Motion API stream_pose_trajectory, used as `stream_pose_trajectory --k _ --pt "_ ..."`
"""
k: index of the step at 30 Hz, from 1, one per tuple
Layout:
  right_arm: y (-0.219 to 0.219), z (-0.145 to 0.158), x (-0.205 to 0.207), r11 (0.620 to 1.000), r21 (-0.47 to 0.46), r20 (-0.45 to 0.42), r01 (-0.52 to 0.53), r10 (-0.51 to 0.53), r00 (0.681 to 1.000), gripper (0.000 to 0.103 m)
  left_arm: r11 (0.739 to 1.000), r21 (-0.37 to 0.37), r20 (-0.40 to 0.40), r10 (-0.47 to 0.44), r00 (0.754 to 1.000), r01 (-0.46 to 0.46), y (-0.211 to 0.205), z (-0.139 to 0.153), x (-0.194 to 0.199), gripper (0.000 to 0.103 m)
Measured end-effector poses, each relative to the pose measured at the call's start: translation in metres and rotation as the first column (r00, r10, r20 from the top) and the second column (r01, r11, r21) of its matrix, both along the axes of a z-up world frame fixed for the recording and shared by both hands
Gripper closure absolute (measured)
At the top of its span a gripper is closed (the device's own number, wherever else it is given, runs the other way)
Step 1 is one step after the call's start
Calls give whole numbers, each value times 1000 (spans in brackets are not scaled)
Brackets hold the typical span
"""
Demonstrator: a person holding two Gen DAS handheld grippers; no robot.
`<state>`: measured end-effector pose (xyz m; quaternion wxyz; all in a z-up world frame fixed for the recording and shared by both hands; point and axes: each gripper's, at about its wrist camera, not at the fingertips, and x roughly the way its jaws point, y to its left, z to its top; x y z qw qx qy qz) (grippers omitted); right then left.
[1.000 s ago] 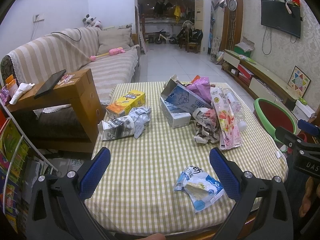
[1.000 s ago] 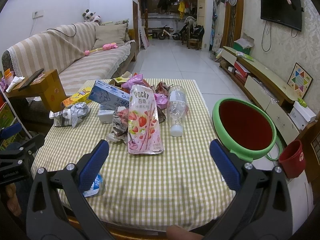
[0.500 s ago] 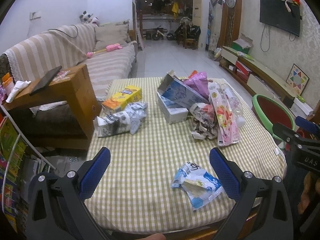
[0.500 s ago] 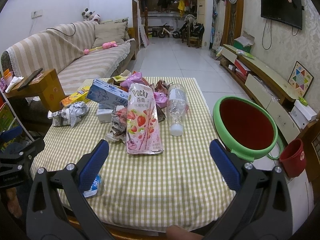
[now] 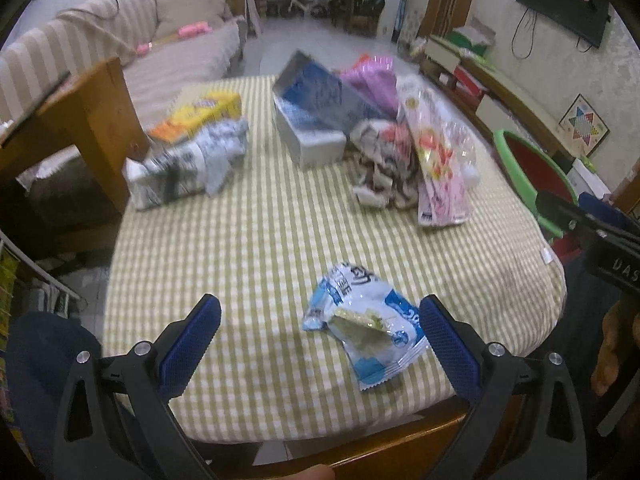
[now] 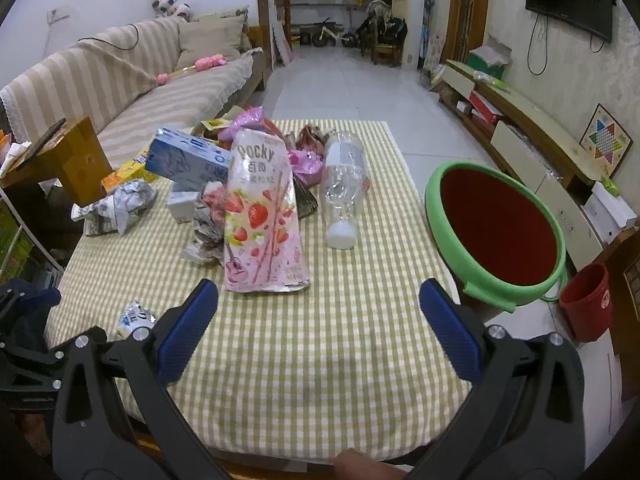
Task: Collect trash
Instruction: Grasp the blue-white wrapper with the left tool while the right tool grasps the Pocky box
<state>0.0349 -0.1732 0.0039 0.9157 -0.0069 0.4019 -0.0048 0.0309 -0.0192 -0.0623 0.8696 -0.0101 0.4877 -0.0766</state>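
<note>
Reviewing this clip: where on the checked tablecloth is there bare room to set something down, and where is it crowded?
Bare cloth lies in front of the right gripper, between the pink Pocky bag and the table's near edge, and rightward toward the green-rimmed red basin. Another patch separates the blue-white snack wrapper from the crumpled newspaper carton. The far middle, around the blue box and clear plastic bottle, is crowded.

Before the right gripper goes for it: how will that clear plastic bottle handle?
The clear bottle looks empty, so probably light. It lies on its side on the checked cloth, so a nudge may roll it. Its walls look dented, so they would likely give under a squeeze.
</note>
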Motion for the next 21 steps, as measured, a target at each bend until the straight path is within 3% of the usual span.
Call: stream_pose_trajectory --k 5,9,16,20,21 --pt "-4 -4 8 1000 -1 -11 0 0 1000 4 999 -45 -116 -26 993 21 -6 -24 13 8" --pt "-2 -6 16 1000 -6 -14 -13 13 1000 4 998 -53 -165 -45 985 37 -14 -41 19 12" --pt "3 -11 30 999 -15 -15 -33 33 999 4 998 -48 -205 -57 977 49 -27 -55 29 16" --pt "5 -14 39 999 -20 -20 -43 42 999 4 998 -50 -219 -53 974 43 -34 -70 37 24" --pt "5 -14 41 999 -21 -21 -45 44 999 4 998 -45 -214 -54 975 46 -36 -72 39 31"
